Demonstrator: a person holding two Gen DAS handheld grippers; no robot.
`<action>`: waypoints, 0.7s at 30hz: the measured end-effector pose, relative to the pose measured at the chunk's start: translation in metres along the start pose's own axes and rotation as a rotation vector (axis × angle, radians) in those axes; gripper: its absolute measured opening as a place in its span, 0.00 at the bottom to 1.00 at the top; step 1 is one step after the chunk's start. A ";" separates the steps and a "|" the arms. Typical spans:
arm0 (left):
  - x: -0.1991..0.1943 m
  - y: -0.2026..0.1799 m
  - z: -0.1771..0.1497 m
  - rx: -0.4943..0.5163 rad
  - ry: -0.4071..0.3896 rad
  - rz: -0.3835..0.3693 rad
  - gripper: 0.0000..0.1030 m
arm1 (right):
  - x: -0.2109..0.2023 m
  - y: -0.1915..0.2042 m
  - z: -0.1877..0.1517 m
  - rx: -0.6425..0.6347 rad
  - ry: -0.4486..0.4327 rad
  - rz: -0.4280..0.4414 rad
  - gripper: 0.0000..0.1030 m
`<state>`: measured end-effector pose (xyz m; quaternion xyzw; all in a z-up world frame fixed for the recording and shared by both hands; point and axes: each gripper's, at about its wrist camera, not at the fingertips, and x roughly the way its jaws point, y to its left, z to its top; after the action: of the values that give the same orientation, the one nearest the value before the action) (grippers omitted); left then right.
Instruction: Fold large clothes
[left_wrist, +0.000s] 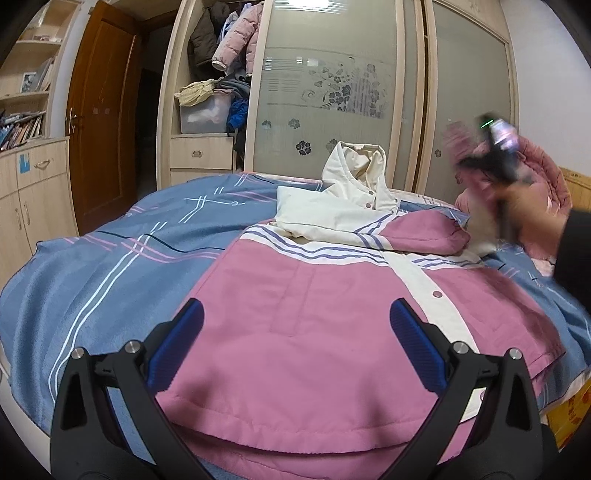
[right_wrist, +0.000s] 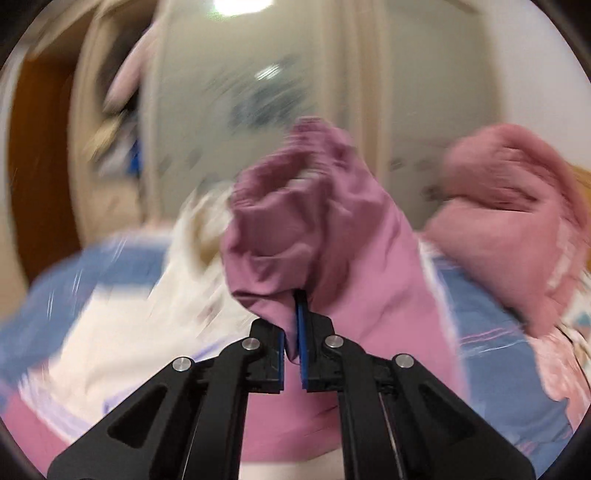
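A pink and cream hooded jacket (left_wrist: 314, 288) lies front up on the bed, its cream hood (left_wrist: 354, 166) at the far end. My left gripper (left_wrist: 297, 325) hovers over the jacket's near hem, open, its blue pads wide apart with nothing between them. My right gripper (right_wrist: 295, 310) is shut on a bunch of the jacket's pink sleeve (right_wrist: 303, 221), lifted off the bed; this view is blurred by motion. In the left wrist view a hand (left_wrist: 528, 218) holds that gripper up at the right, the sleeve fabric (left_wrist: 469, 147) raised with it.
The blue striped bedspread (left_wrist: 110, 266) covers the bed. A second pink padded garment (right_wrist: 517, 206) sits heaped at the far right. Behind the bed stand a sliding-door wardrobe (left_wrist: 332, 92), an open closet section with clothes (left_wrist: 221, 55) and a brown door (left_wrist: 103, 122). A yellow box (left_wrist: 569, 417) sits low right.
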<state>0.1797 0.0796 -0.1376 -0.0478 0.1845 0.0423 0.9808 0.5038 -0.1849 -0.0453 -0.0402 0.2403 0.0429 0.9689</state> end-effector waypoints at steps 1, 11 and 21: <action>-0.001 0.002 0.000 -0.011 0.000 -0.003 0.98 | 0.011 0.018 -0.011 -0.028 0.038 0.019 0.06; -0.013 0.003 0.002 -0.016 -0.022 -0.003 0.98 | 0.032 0.090 -0.073 -0.073 0.232 0.135 0.96; -0.018 0.006 0.004 -0.023 -0.036 0.034 0.98 | -0.223 0.027 -0.129 0.136 -0.122 0.178 0.99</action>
<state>0.1635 0.0849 -0.1276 -0.0553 0.1673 0.0620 0.9824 0.2451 -0.1850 -0.0556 0.0497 0.1859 0.1146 0.9746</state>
